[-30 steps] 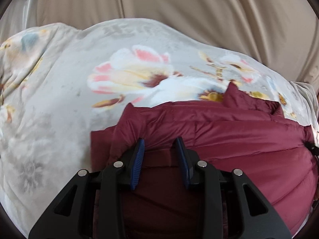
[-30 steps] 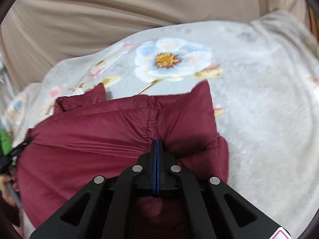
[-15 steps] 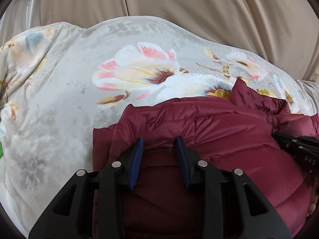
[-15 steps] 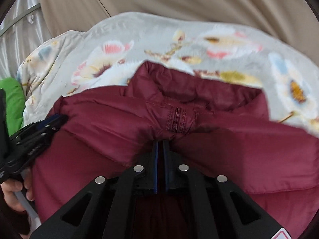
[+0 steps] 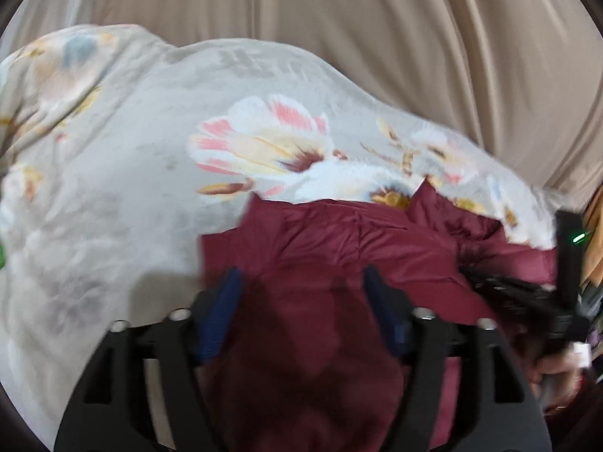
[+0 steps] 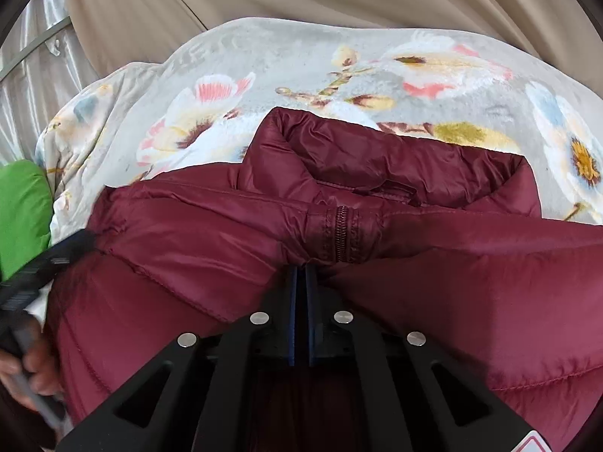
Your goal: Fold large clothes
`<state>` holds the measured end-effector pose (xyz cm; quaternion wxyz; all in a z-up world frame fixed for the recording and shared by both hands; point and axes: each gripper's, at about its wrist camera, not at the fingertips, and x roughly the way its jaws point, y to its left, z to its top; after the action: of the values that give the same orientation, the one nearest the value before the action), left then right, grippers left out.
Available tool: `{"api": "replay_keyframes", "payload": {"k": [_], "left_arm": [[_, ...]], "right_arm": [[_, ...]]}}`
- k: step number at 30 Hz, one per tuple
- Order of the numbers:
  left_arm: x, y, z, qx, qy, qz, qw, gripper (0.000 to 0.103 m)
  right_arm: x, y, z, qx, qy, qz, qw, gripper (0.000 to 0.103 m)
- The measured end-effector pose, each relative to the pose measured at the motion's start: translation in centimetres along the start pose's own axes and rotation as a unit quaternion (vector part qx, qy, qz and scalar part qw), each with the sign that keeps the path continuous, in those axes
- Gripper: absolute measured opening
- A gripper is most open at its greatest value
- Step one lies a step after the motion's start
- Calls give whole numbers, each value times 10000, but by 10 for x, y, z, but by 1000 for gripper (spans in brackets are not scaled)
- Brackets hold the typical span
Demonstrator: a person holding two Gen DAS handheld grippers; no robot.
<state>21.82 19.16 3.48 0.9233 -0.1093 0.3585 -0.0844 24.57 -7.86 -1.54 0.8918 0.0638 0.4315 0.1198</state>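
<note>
Jacket: right fingers pinch its fabric; left fingers just spread wide.

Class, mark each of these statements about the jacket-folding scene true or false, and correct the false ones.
1. The jacket is dark red. True.
2. It lies on a plain blue sheet. False: it lies on a floral blanket.
3. The right gripper is shut, pinching jacket fabric just below the zipper. True.
4. The left gripper is clamped tight. False: its fingers stand wide apart, having just opened, with jacket fabric lying loose between them.
5. Something green lies at the blanket's left edge. True.
</note>
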Motion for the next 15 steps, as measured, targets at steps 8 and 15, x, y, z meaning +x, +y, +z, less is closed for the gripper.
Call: {"api": "replay_keyframes", "payload": {"k": [8,15], "left_arm": [[4,51,-35,-920,759,-417,9920,94],[11,29,-40,-862,844,-921,9884,69]], "right_arm": [[1,-2,-3,-3,-138,51,9999,2],[1,-6,-4,102,-162,205,9996,2]]}}
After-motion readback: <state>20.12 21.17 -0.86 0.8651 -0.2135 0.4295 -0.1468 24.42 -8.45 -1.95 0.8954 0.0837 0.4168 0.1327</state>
